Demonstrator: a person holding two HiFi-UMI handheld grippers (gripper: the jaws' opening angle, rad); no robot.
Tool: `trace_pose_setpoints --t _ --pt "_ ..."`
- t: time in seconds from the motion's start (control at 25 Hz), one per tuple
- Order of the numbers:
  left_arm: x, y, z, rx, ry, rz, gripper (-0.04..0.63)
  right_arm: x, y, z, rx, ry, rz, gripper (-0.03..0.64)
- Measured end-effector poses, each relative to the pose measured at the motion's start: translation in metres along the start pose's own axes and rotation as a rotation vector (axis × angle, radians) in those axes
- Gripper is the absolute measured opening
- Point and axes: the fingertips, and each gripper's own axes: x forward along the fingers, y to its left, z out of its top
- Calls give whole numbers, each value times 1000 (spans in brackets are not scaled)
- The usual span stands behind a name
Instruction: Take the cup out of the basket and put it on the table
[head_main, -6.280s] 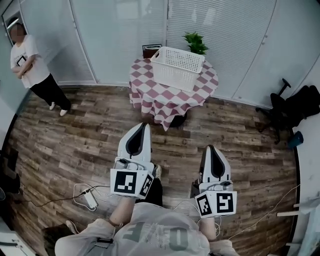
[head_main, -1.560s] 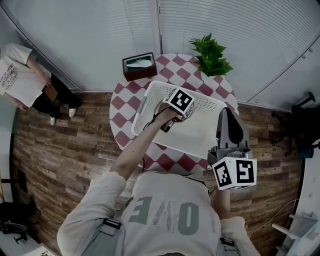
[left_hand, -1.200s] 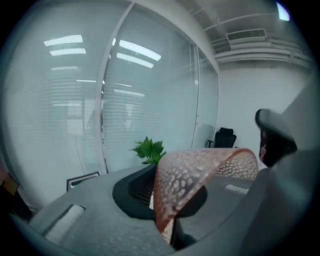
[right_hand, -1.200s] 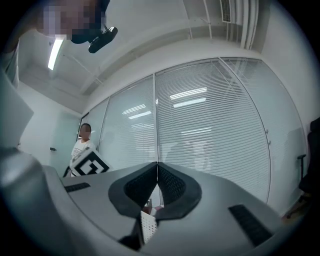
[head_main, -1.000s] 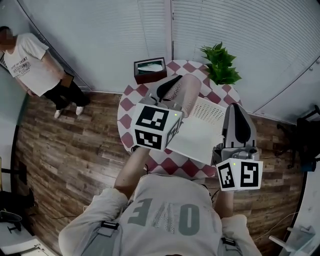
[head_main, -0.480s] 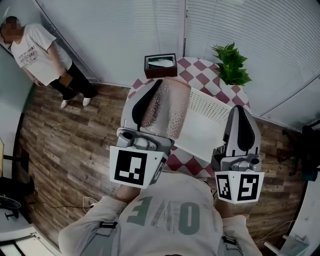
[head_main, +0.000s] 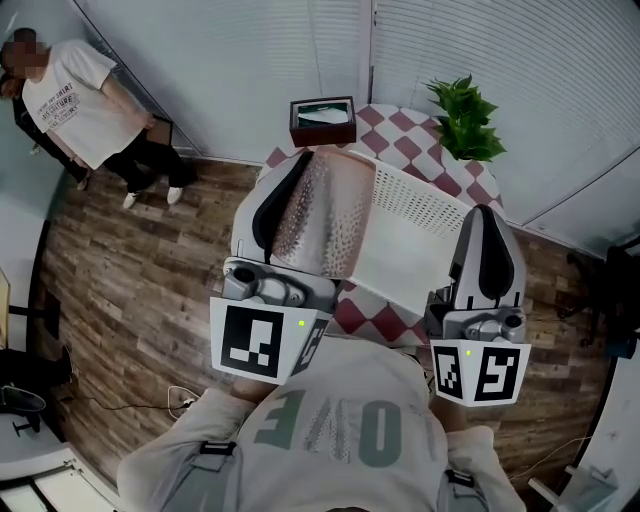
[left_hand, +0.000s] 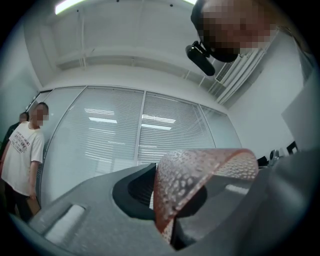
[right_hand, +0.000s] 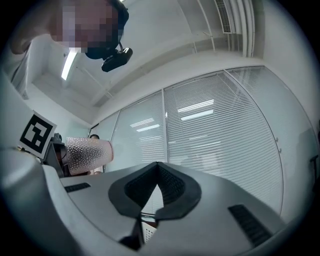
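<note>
A dimpled, reddish translucent cup (head_main: 325, 215) hangs in the air over the left end of the white basket (head_main: 420, 205), tilted on its side. My left gripper (head_main: 305, 170) is shut on its wall. In the left gripper view the cup (left_hand: 200, 170) is pinched between the jaws of the left gripper (left_hand: 185, 200), its rim curving to the right. The right gripper (head_main: 484, 215) hovers by the basket's right side, shut and holding nothing. In the right gripper view its tips (right_hand: 157, 167) meet, and the cup (right_hand: 87, 155) shows at the left.
The basket sits on a round table with a checked cloth (head_main: 400, 140). At the table's back stand a potted plant (head_main: 465, 120) and a dark tissue box (head_main: 322, 120). A person (head_main: 70, 100) stands at the far left on the wooden floor.
The left gripper has come up out of the basket with the cup and drawn back toward my body. The right gripper has hardly moved.
</note>
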Motion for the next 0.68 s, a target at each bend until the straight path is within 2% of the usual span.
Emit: trace_pose_setpoints --t 0.68 --pt "-4 -7 11 -11 -25 -13 25 -12 -10 2 -35 9 -39 9"
